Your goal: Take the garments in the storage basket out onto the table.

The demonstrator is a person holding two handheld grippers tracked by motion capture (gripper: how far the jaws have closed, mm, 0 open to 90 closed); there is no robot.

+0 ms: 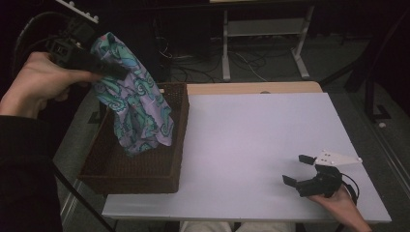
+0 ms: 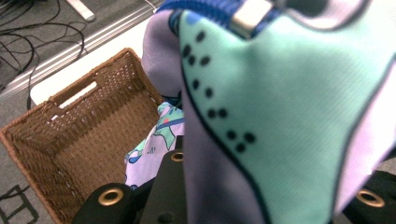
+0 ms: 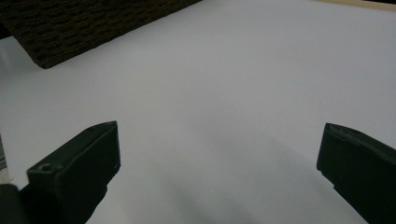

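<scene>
My left tongs (image 1: 113, 72) grip the paisley scarf (image 1: 138, 106) at upper left, its tail hanging down into the wicker basket (image 1: 179, 145). Lifting is underway, I judge; clearing the basket remains. Right tongs (image 1: 302, 171) rest open on the surface (image 1: 251, 135).

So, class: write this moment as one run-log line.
left gripper: shut on patterned cloth | cloth: hanging over wicker basket | right gripper: open, on white table
</scene>
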